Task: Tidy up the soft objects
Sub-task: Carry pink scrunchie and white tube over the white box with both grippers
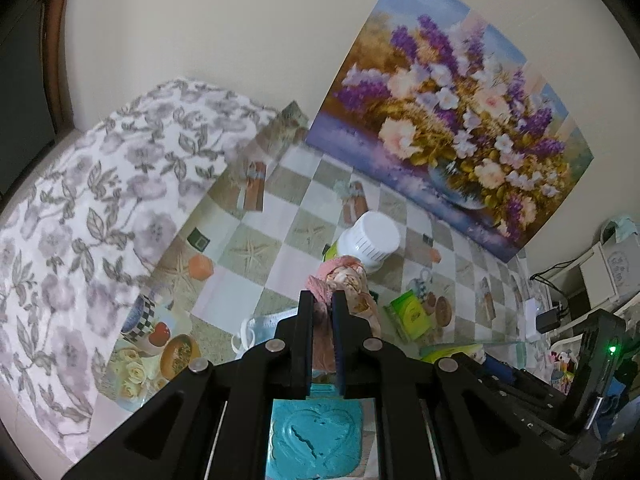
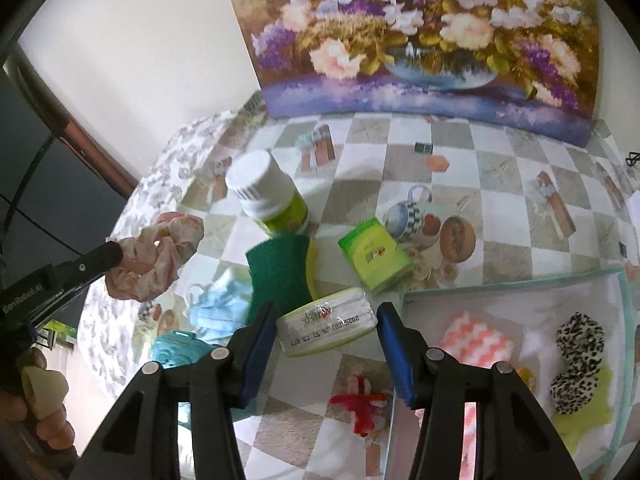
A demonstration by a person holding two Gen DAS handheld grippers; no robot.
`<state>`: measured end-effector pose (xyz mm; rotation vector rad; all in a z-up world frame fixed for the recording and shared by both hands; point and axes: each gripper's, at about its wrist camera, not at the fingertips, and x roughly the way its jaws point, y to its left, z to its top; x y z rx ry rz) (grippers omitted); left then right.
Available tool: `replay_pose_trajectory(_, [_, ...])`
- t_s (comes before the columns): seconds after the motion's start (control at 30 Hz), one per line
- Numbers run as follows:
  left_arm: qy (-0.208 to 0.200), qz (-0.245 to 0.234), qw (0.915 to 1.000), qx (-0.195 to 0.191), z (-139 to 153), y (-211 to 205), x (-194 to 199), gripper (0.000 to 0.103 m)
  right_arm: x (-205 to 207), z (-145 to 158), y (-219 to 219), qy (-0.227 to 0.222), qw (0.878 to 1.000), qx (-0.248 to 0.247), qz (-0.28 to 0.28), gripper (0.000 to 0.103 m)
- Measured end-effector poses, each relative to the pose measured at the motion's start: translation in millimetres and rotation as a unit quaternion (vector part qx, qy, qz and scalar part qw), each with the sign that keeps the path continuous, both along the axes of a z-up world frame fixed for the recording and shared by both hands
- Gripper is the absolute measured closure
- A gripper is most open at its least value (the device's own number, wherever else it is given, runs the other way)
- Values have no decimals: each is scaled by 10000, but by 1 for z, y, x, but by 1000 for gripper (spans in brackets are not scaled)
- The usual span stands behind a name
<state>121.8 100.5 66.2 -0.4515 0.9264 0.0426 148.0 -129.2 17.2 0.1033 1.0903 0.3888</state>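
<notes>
At nine o'clock in the right wrist view we see the left gripper [image 2: 114, 256] clamped on a pink floral fabric scrunchie [image 2: 156, 256], lifted above the checkered tablecloth [image 2: 500, 224]. At centre, the right gripper [image 2: 326, 344] holds a flat pack of white cotton pads in clear wrap [image 2: 328, 326] between its blue pads [image 2: 260, 344]. A green scouring sponge [image 2: 280, 276] lies at twelve o'clock of the pack. At four o'clock, we note a pale tray [image 2: 516, 286] containing a leopard-print scrunchie [image 2: 578, 364].

White-capped bottle [image 2: 266, 196], flower painting [image 1: 452, 136]
</notes>
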Motion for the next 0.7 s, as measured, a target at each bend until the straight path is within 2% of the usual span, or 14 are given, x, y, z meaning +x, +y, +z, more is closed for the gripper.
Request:
replay_pose_trajectory(0.33, [-350,-231,9988,257,33,-31,-12,94,-7,35,-33,-325,9988,203,-297,49])
replay_pose_trajectory(0.53, [-375,-531,9973,354,38,-65,-10,94,-7,46,-77,-405,9958,219,-795,49])
replay_pose_trajectory(0.7, [-327,-880,9945,461,38,-102,-6,94,-8,48,-130,-389,9887,195,-1435,49])
